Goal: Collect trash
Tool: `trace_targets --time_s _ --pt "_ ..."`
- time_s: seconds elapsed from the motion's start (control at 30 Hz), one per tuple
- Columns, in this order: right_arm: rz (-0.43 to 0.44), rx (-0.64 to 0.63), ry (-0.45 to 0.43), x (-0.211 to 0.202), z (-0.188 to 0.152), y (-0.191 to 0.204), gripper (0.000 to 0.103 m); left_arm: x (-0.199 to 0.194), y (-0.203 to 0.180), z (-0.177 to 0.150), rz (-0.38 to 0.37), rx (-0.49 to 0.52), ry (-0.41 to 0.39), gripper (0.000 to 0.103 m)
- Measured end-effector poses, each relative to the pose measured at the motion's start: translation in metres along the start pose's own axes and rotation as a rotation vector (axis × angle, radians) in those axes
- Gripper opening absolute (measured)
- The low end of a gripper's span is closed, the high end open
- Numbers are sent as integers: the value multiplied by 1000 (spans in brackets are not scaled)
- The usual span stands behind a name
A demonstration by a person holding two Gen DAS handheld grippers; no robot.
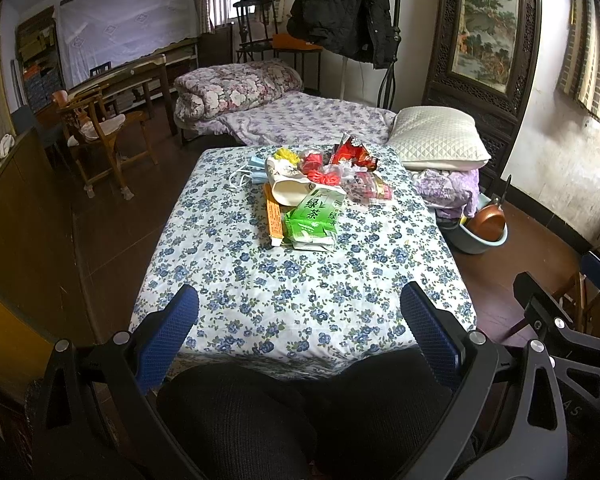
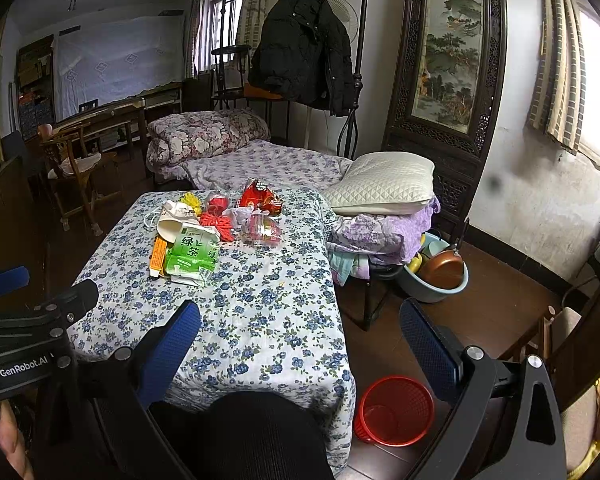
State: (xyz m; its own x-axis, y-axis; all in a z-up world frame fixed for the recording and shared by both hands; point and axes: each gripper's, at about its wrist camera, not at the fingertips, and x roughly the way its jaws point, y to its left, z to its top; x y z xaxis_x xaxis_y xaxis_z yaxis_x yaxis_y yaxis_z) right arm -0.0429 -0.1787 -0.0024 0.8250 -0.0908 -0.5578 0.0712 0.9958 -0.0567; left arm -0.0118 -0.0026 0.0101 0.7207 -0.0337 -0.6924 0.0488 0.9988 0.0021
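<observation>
Nothing is collected yet. Both tools, left tool (image 1: 299, 322) and right tool (image 2: 300, 338), hang released and empty at the near edge of the table (image 1: 260, 304). The trash, green tea packet (image 1: 311, 219) foremost, lies mid-table beyond them; the red wastebasket (image 2: 394, 410) stands on the floor beside the table's near right corner. The next move likely calls for reaching forward to the packet.

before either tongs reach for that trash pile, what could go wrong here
1. The pile is tangled: the green tea pack leans on the white bag and orange box, so pulling one may drag others off the table.
2. The red bin sits low on the floor beside the table, far from the pile; light wrappers could miss it.
3. Both the left tongs and right tongs are open and close together, so they might collide.
</observation>
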Motion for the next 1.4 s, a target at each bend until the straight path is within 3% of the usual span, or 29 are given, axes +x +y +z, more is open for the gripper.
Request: trace_targets --time_s 0.57,0.8,0.9,1.07,1.2,1.4 --pt "2 -1 21 9 -4 0 97 4 -2 1 1 4 13 96" --pt "43 30 59 27 -11 -4 97 28 59 0 62 -123 29 96" --pt "108 22 107 50 -17 2 97 35 84 -2 88 -178 37 96" --pt "297 41 159 108 0 31 97 52 103 -8 100 -209 77 96" --pt "356 -2 156 166 23 76 97 65 111 -15 97 -209 107 96" --pt "365 6 160 230 38 119 97 79 120 -19 86 -200 116 96"
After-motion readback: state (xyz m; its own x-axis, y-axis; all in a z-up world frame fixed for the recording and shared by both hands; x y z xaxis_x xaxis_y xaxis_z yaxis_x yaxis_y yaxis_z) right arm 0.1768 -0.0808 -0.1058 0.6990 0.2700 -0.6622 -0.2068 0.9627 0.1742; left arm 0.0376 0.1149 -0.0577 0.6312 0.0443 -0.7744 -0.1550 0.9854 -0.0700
